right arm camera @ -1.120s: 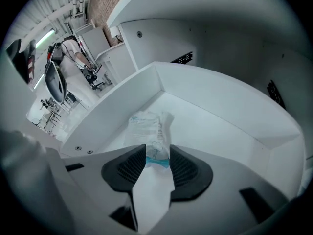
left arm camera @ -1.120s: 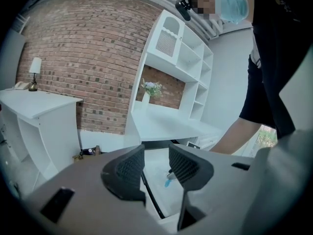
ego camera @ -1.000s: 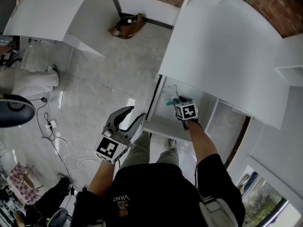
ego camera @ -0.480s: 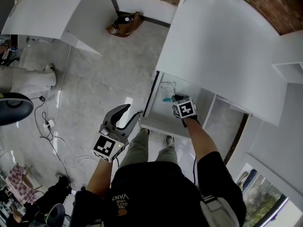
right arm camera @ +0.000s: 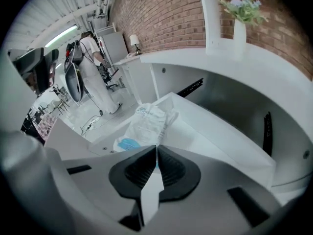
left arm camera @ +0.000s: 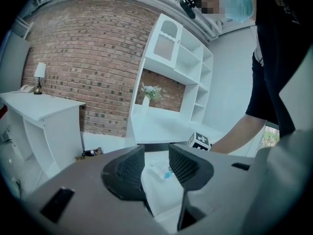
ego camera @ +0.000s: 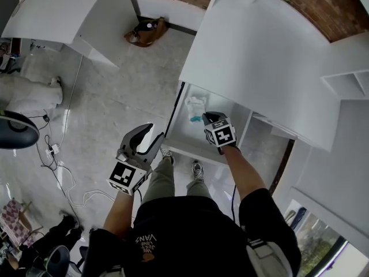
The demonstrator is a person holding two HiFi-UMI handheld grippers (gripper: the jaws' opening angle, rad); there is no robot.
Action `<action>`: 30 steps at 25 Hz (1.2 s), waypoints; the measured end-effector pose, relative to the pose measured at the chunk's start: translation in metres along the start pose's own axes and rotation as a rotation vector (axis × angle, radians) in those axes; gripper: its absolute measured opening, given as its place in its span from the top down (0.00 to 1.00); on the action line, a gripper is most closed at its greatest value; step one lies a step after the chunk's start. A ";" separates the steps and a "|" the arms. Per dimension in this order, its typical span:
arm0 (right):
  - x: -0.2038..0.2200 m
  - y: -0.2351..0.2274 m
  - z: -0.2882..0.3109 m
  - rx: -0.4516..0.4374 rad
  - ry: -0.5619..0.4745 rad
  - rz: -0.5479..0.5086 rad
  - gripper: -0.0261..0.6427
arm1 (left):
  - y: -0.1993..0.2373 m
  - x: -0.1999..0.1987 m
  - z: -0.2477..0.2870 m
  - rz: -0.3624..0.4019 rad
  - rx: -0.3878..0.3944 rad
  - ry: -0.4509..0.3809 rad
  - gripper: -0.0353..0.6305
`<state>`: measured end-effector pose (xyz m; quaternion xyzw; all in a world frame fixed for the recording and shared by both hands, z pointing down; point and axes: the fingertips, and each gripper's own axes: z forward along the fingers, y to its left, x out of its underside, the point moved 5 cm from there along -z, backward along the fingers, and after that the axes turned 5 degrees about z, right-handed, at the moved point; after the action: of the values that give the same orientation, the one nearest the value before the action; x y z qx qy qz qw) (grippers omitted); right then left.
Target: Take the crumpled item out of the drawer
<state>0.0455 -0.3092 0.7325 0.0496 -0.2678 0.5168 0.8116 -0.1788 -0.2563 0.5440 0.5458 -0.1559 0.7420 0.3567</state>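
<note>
Bag (right arm camera: pixel 146 124), crumpled clear plastic with a blue part inside, lies in the open white drawer (right arm camera: pixel 215 136). It sits directly beyond the tips of the right claw (right arm camera: pixel 156 150) and reaches back to them. Print on the bag shows as faint blue marks, too small to read. The right claw's jaws have just been closing and stand together on a thin edge of the bag; a blue sliver shows in the slit between the pads. The marker cube (ego camera: pixel 221 134) on this claw carries a black-and-white square pattern and no lettering. The left claw (left arm camera: pixel 156 152) is outside the drawer, to the left of the right claw in the head view. Its jaws are apart with nothing between the pads, and the bag shows well beyond the gap. Above and beyond the right claw, a white vase (right arm camera: pixel 239 33) with flowers stands on the desk top (right arm camera: pixel 254 67) by a brick wall (right arm camera: pixel 166 18). The black shirt (ego camera: pixel 190 235) bears inverted print whose largest line appears to read "VANS"; the smaller lines are illegible.
</note>
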 end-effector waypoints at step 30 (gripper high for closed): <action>-0.010 0.066 -0.298 -0.234 -0.611 -0.050 0.94 | -0.139 -0.043 -0.066 -0.006 -0.335 -0.201 0.93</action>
<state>0.0991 -0.1801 0.4607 0.1152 -0.5551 0.4235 0.7066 -0.1209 -0.1339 0.4594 0.5505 -0.3104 0.6464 0.4275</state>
